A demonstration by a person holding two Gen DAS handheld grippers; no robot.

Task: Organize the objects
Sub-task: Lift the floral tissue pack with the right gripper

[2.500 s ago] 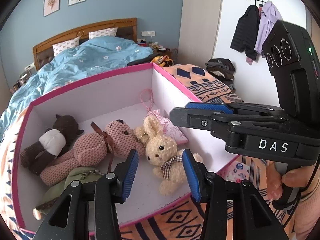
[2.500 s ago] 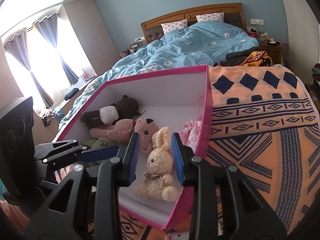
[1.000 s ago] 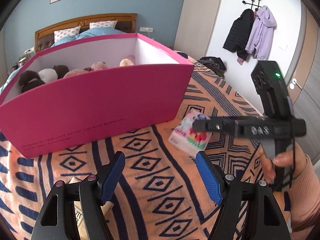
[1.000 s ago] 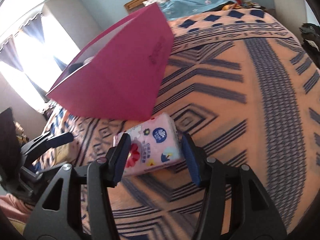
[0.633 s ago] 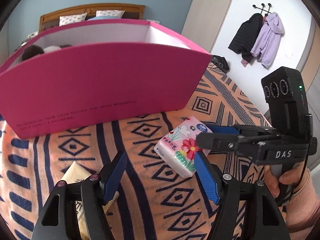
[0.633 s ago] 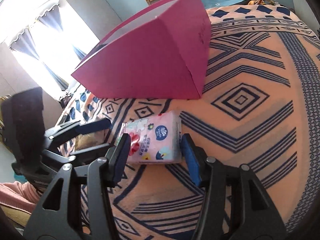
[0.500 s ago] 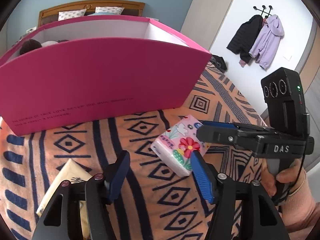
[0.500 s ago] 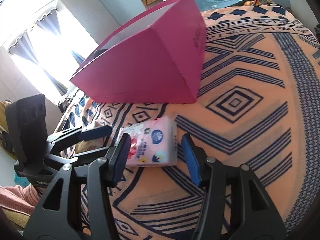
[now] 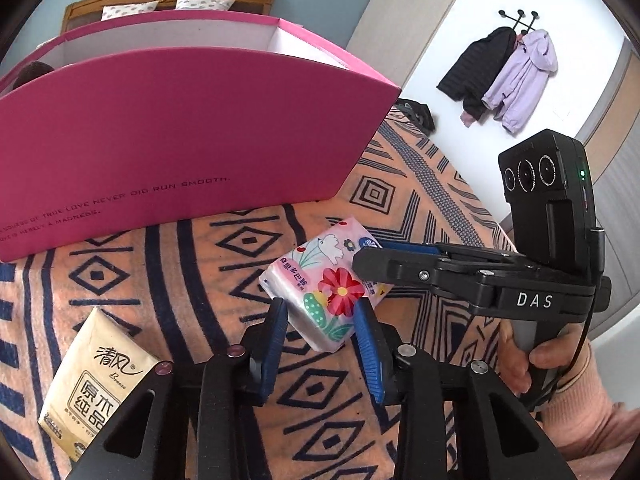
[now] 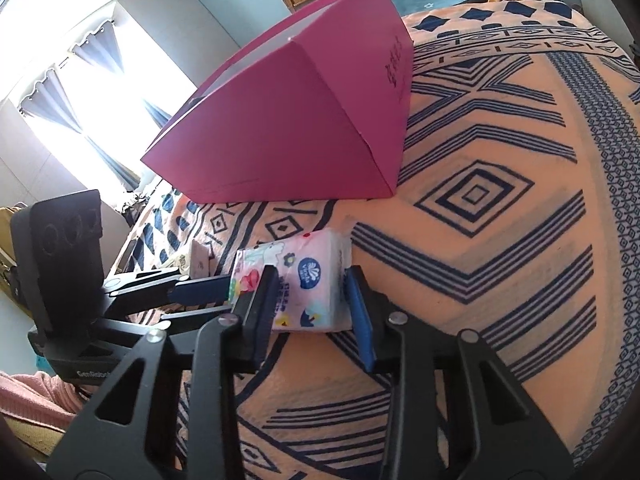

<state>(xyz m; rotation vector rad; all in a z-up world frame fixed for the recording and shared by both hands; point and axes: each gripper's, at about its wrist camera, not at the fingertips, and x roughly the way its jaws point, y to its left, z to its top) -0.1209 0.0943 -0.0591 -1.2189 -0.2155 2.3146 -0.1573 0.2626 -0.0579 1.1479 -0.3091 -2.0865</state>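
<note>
A pink floral tissue pack (image 9: 326, 286) lies on the patterned orange blanket (image 9: 192, 280) in front of the big pink box (image 9: 168, 140). My left gripper (image 9: 322, 330) has its blue pads closed in on the pack's near end. My right gripper (image 10: 310, 296) comes from the side and its pads press the pack (image 10: 304, 276) on both sides. A beige tissue pack (image 9: 94, 380) lies on the blanket to the left of my left gripper. The plush toys in the box are almost hidden by its wall.
The pink box (image 10: 304, 120) stands just behind the pack. The blanket's edge falls off at the right. Coats (image 9: 504, 80) hang on the far wall. A small pink item (image 10: 199, 262) lies beyond the left gripper in the right wrist view.
Both grippers came down from the box to the blanket. The pads of both have closed in from wide open onto the floral tissue pack.
</note>
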